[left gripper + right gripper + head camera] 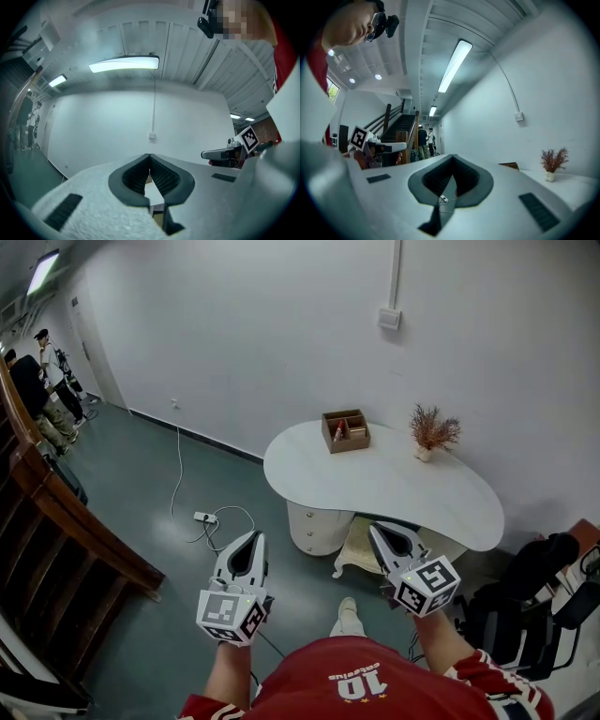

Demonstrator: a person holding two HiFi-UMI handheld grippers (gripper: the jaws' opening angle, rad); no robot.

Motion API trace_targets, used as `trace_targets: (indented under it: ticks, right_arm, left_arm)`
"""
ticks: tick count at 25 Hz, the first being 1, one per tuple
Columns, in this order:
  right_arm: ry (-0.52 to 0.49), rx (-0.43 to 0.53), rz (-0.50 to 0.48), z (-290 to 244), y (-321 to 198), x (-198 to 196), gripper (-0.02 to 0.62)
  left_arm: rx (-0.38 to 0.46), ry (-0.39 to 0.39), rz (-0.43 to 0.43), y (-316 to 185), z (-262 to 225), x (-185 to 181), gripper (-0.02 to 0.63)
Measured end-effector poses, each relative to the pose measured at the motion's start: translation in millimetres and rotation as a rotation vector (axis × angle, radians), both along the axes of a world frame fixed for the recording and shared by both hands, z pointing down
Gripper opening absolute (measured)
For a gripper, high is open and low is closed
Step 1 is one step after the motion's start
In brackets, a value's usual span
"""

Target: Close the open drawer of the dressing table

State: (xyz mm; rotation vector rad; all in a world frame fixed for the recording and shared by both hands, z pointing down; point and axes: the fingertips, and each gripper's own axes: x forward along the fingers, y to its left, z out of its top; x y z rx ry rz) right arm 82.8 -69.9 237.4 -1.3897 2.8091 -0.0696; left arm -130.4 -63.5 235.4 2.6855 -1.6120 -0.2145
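The dressing table (375, 486) sits against the wall (281, 334), well ahead of both grippers; its drawer I can't pick out. On the left gripper (256, 536), fingers pinched together, empty; right gripper (375, 529) the same. The pedestal (317, 526) shows in the head view alone. The wooden box (349, 443) on the desk holds small bits.

Seems a bare work hall, not a home: plain white wall (281, 334), grey floor (141, 474), wooden staircase (66, 521), ceiling tube light (454, 65), power strip (204, 517) near lone dressing table (375, 484).
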Motion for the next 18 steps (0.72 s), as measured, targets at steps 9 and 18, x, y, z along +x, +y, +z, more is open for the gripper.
trace_targets:
  ticks: [9, 18]
  right_arm:
    - [-0.009, 0.014, 0.035, 0, -2, 15, 0.003]
    - [-0.018, 0.013, 0.03, 0, -5, 22, 0.003]
  left_arm:
    - [-0.008, -0.013, 0.004, -4, 2, -1, -0.014]
    - [-0.013, -0.013, -0.009, -4, 6, 1, -0.014]
